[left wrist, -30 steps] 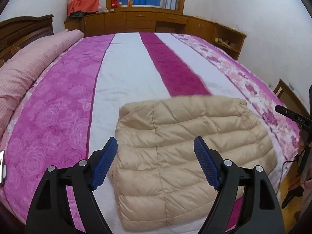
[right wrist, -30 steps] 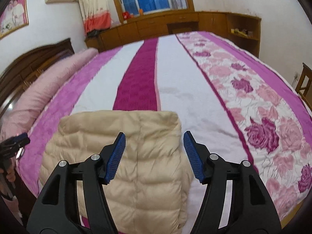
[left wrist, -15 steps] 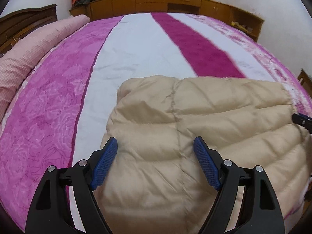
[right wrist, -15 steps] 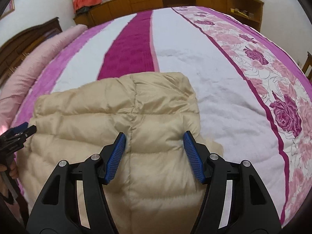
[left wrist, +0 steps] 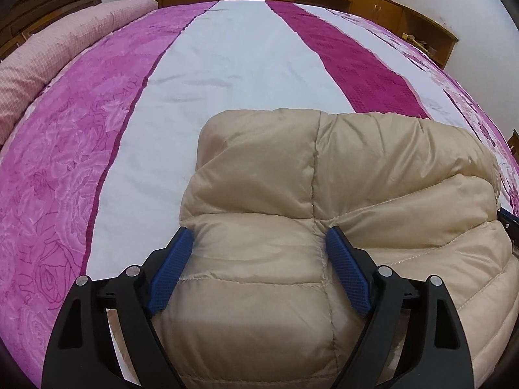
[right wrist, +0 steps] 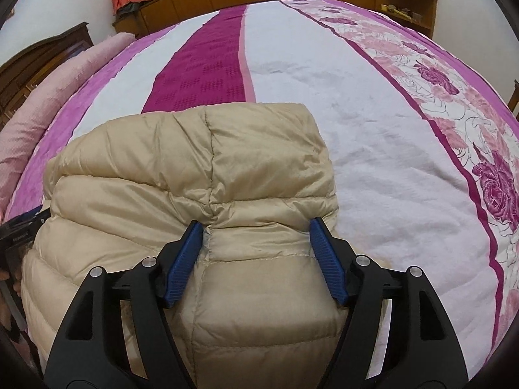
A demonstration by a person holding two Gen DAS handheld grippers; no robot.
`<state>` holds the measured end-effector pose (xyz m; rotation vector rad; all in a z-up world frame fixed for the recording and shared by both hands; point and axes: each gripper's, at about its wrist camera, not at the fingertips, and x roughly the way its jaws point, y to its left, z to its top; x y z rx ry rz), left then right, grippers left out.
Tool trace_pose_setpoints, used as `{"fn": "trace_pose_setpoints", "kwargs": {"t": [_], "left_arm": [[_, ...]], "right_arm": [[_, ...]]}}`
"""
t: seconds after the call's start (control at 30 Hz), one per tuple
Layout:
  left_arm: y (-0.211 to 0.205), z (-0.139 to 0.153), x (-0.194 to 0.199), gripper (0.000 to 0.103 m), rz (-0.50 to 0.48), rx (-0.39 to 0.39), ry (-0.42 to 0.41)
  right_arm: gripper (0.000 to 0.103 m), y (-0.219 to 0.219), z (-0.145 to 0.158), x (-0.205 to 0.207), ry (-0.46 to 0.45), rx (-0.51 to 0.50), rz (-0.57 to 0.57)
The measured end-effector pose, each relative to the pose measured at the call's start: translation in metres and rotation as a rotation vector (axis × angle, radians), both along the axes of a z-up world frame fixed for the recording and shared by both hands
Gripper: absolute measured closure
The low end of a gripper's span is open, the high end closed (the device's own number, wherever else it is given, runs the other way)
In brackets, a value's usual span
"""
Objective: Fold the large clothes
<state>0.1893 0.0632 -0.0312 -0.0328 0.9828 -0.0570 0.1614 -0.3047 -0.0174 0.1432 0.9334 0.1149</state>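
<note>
Dropping right down since a second ago, both tools, left (left wrist: pixel 259 253) and right (right wrist: pixel 256 246), now straddle the beige puffer jacket (left wrist: pixel 324 194), jaws apart, on the bed (left wrist: pixel 227 64).

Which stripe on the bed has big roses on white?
The floral stripe, at the bed's right edge. The other stripes are plain white, dark magenta or all-purple.

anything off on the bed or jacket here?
Nothing stands out. The beige jacket lies folded and puffy on the bedspread, no tears or stains visible. Left gripper and right gripper are both open, straddling the jacket's near folds. A pink bolster lies along the left edge.
</note>
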Motion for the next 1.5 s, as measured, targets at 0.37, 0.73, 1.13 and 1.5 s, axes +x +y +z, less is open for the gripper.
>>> {"fn": "trace_pose_setpoints", "kwargs": {"t": [0.37,0.73,1.13,1.5], "left_arm": [[0.002,0.051,-0.042,0.021,-0.01,-0.004,-0.054],[-0.042,0.072,-0.108,0.021,-0.117,-0.064,-0.038],[-0.091,0.048,-0.135,0.021,-0.218,0.001,0.027],[-0.095,0.015,-0.125,0.02,-0.239,-0.004,0.102]], "right_arm": [[0.027,-0.034,0.053,-0.059,-0.063,0.142,-0.053],[0.021,-0.07,0.047,-0.124,0.032,0.204,-0.109],[0.02,-0.07,0.005,-0.137,0.133,0.304,-0.058],[0.016,-0.072,-0.017,-0.128,0.15,0.521,-0.017]]}}
